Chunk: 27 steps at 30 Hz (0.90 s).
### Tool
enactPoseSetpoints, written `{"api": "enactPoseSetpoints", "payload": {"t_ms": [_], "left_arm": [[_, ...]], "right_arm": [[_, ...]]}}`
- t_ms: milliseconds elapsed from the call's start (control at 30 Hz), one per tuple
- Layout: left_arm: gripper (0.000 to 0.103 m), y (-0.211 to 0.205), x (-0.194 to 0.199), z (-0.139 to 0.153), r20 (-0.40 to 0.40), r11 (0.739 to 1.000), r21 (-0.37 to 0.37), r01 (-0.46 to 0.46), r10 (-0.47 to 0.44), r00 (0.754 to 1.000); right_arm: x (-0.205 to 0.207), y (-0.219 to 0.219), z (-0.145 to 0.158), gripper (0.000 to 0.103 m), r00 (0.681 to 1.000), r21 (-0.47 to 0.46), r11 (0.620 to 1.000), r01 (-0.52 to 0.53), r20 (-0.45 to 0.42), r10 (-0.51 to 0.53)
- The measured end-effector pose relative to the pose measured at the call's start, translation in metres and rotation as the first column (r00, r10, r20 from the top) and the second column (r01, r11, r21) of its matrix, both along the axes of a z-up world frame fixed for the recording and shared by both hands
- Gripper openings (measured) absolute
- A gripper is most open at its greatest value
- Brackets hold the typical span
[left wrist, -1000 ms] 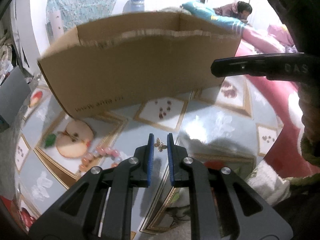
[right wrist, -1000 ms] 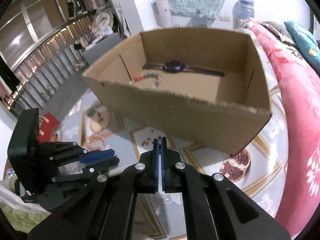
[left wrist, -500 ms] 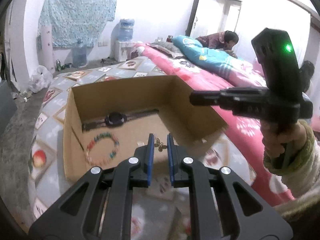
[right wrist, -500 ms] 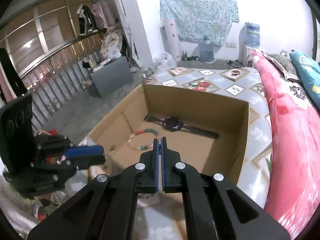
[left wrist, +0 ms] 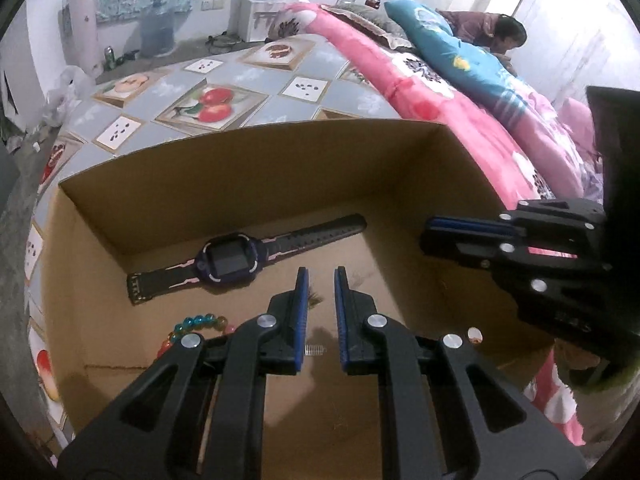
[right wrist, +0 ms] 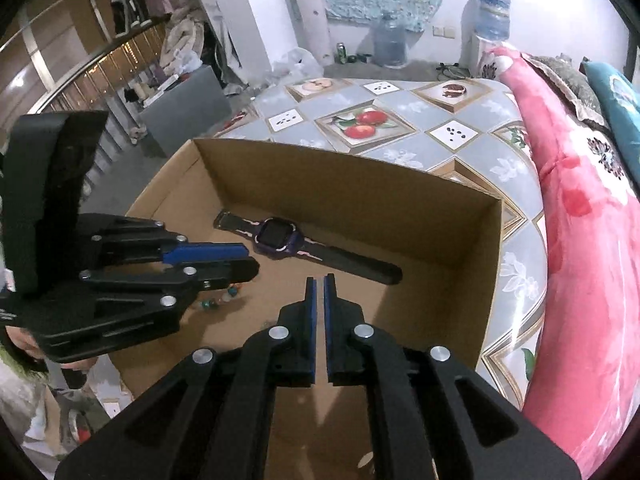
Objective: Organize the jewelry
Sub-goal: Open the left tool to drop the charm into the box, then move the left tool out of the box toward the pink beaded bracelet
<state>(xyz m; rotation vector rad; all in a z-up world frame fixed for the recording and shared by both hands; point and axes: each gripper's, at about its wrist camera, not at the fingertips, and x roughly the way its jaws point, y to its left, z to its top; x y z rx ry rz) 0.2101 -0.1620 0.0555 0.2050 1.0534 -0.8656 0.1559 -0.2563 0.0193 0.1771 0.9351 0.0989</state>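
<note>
where the patterned tablecloth (left wrist: 224, 80) meets the pink quilt (left wrist: 432, 92), an open cardboard box (left wrist: 280, 160) sits with both grippers over it.

contents of box: dark watch (left wrist: 232, 260) lying flat along the far wall, strap stretched both ways; coloured bead bracelet (left wrist: 196, 324) near the left side, partly hidden behind the left gripper's arm; a small pale oval (left wrist: 475, 335) on the floor at the right.

left gripper (left wrist: 320, 276) — jaws opening, a narrow gap between the blue pads. a small brownish ornament (left wrist: 314, 299) shows just by the left pad; it looks loose, though whether it still touches the pad cannot be told.

right gripper (right wrist: 320, 280) — jaws opening to a thin slit, nothing between them. it hangs over the box's right half, its tips in front of the watch strap.

surroundings: water bottles by the far wall, a teal pillow (left wrist: 452, 48), a person at the far end of the bed, a railing and a clothes pile in the right view.

against a second ago: the box was then seen from outside, its near wall blocking the view; now both cameras look down into it. the ornament was pinched between the left pads then, and the right jaws were fully closed.
</note>
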Motion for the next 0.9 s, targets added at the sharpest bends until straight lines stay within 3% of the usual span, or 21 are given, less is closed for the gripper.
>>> {"api": "enactPoseSetpoints", "payload": {"t_ms": [67, 400, 467, 567, 700, 833, 900], "left_arm": [[0.015, 0.001, 0.004, -0.002, -0.023, 1.000, -0.006, -0.014, 0.014, 1.000], [0.015, 0.020, -0.002, 0.017, 0.021, 0.998, -0.045, -0.052, 0.053, 0.998], [0.018, 0.029, -0.009, 0.026, 0.040, 0.997, -0.060, -0.056, 0.059, 0.997], [0.028, 0.054, -0.025, 0.043, 0.094, 0.993, -0.085, -0.078, 0.086, 0.992], [0.050, 0.100, -0.054, 0.062, 0.165, 0.986, -0.112, -0.121, 0.138, 0.977], [0.070, 0.146, -0.085, 0.064, 0.202, 0.978, -0.108, -0.179, 0.198, 0.959], [0.075, 0.164, -0.099, 0.057, 0.207, 0.974, -0.089, -0.207, 0.222, 0.953]], "right_arm": [[-0.002, -0.003, 0.002, 0.016, 1.000, 0.006, 1.000, 0.006, 0.010, -0.006], [-0.026, -0.010, 0.025, 0.018, 0.995, 0.040, 0.999, 0.023, 0.092, -0.026], [-0.035, -0.010, 0.032, 0.027, 0.993, 0.046, 0.999, 0.022, 0.116, -0.027], [-0.061, -0.006, 0.047, 0.039, 0.985, 0.056, 0.998, 0.007, 0.173, -0.017], [-0.096, 0.003, 0.056, 0.044, 0.975, 0.092, 0.995, -0.038, 0.222, 0.017], [-0.134, 0.016, 0.052, 0.052, 0.965, 0.138, 0.985, -0.108, 0.252, 0.071], [-0.149, 0.024, 0.045, 0.054, 0.965, 0.158, 0.978, -0.135, 0.247, 0.093]]}}
